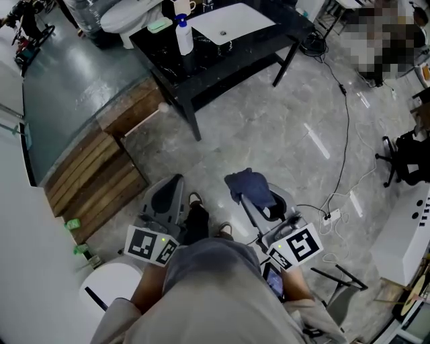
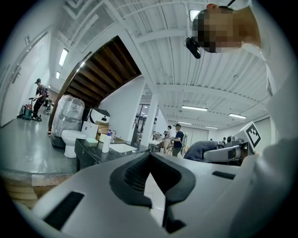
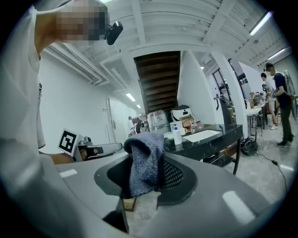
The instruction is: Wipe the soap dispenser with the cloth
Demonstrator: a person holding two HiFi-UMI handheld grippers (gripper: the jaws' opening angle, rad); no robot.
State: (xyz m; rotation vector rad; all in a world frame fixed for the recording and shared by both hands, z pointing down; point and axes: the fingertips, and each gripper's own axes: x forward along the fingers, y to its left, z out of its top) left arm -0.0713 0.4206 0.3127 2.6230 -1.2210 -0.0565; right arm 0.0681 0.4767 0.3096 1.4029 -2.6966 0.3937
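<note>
We hold both grippers low in front of us, well short of the table (image 1: 201,70). Our left gripper (image 1: 175,185) has its jaws pressed together with nothing between them, as the left gripper view shows (image 2: 150,162). Our right gripper (image 1: 247,201) is clamped on the cloth (image 1: 252,187), a dark blue-grey piece that stands up between the pads and flops over their tips in the right gripper view (image 3: 144,162). The dispenser (image 1: 183,35), white with a blue top, stands upright on the far black table, just left of the white basin (image 1: 228,23) and well apart from both grippers. It shows small in the left gripper view (image 2: 106,142) and again in the right gripper view (image 3: 176,134). A toilet (image 1: 127,13) sits at the table's far left, on a raised dark floor edged by wooden steps (image 1: 94,178). Cables (image 1: 346,127) trail over the grey floor to our right.
</note>
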